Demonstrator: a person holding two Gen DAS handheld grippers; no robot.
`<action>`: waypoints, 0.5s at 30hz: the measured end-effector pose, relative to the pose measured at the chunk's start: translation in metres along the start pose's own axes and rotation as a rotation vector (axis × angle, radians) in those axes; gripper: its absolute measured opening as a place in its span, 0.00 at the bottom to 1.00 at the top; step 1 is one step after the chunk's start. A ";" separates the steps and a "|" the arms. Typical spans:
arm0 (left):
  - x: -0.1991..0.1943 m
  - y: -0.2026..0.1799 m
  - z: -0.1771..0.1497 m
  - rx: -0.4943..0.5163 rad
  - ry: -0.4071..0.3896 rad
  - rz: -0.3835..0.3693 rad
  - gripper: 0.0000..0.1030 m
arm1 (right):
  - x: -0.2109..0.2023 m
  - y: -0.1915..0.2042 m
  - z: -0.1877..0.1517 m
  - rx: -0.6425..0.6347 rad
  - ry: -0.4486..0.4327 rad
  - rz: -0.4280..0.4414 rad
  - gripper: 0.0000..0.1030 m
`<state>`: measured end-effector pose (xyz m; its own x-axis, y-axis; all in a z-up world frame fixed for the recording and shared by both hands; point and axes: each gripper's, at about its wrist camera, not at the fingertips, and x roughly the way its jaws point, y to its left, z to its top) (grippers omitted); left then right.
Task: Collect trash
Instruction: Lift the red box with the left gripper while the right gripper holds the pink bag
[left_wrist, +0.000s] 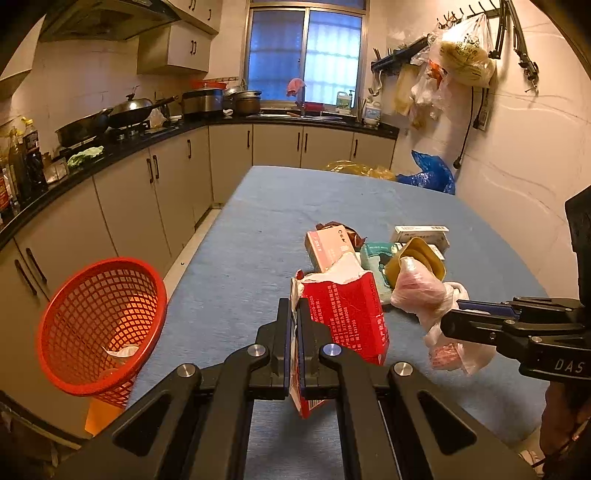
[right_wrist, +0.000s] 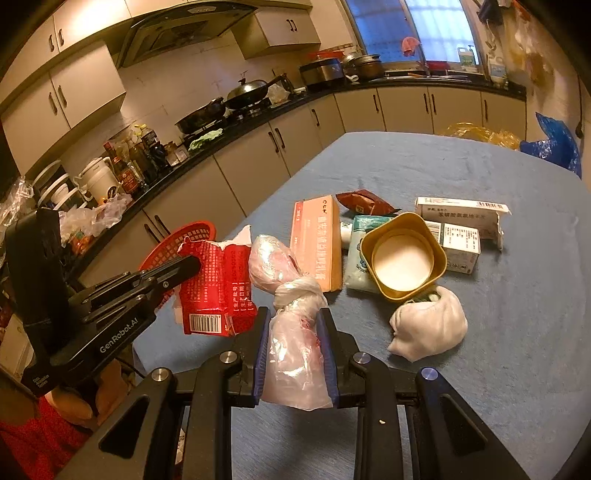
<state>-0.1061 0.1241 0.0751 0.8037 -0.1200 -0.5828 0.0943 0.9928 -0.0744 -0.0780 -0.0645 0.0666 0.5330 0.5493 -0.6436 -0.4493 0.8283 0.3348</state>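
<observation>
Trash collection midway: left tool (left_wrist: 293, 325) clamps torn red packet (left_wrist: 347, 314), right tool (right_wrist: 295, 354) grips knotted plastic bag (right_wrist: 291, 314); boxes (right_wrist: 317, 240) remain on worktop (right_wrist: 517, 332), red basket (left_wrist: 99, 325) nearly empty.

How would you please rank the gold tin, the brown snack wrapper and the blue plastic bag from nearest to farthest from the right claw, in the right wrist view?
1. Gold tin: just beyond the right claw, slightly right.
2. Brown snack wrapper: mid-table, behind the tin.
3. Blue plastic bag: far right, past the table's end.

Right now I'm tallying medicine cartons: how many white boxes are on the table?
2: the long white box lies at the pile's far right; the smaller white box sits just in front, against the gold tub. Others may be hidden.
</observation>
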 end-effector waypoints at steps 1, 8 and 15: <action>-0.001 0.001 0.000 -0.002 -0.003 -0.003 0.02 | 0.001 0.000 0.000 0.001 0.002 -0.002 0.27; -0.003 0.007 0.001 -0.010 -0.009 -0.017 0.02 | 0.005 0.001 -0.002 0.013 0.006 -0.014 0.27; -0.004 0.005 0.003 -0.007 -0.014 -0.018 0.02 | 0.004 -0.006 -0.001 0.032 0.002 -0.016 0.27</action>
<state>-0.1069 0.1294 0.0798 0.8101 -0.1376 -0.5699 0.1043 0.9904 -0.0908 -0.0739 -0.0673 0.0617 0.5383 0.5354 -0.6508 -0.4172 0.8403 0.3462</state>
